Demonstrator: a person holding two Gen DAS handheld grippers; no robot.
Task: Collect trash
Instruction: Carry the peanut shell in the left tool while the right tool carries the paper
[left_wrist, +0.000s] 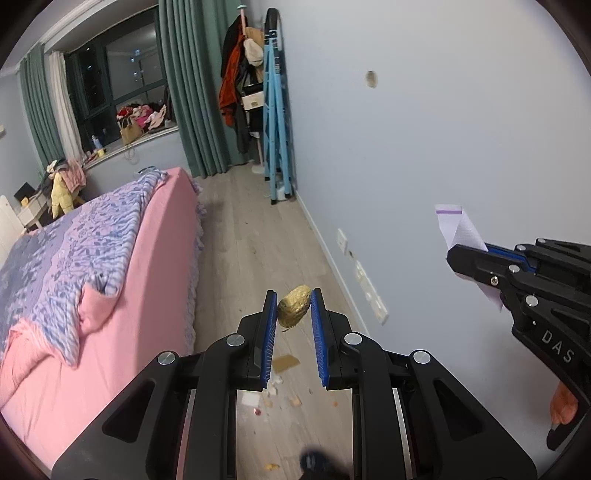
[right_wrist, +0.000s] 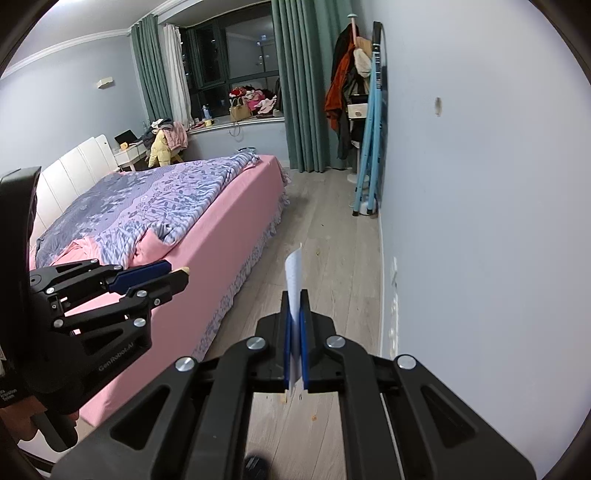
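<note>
My left gripper (left_wrist: 294, 301) holds a crumpled gold-brown wrapper (left_wrist: 293, 305) between its blue pads, well above the wooden floor. It also shows at the left of the right wrist view (right_wrist: 177, 275). My right gripper (right_wrist: 295, 295) is shut on a folded white and lilac paper (right_wrist: 294, 280) that sticks up out of the jaws. In the left wrist view the right gripper (left_wrist: 456, 258) is at the right with the paper (left_wrist: 458, 227) against the wall. Below lie a brown card scrap (left_wrist: 285, 362) and small crumbs (left_wrist: 273, 391) on the floor.
A bed with a pink sheet (left_wrist: 122, 295) and lilac quilt fills the left side. A pale blue wall (left_wrist: 443, 147) with sockets (left_wrist: 369, 288) runs along the right. A folded blue rack (left_wrist: 275, 122) and a coat stand (left_wrist: 240, 81) stand at the far end by green curtains.
</note>
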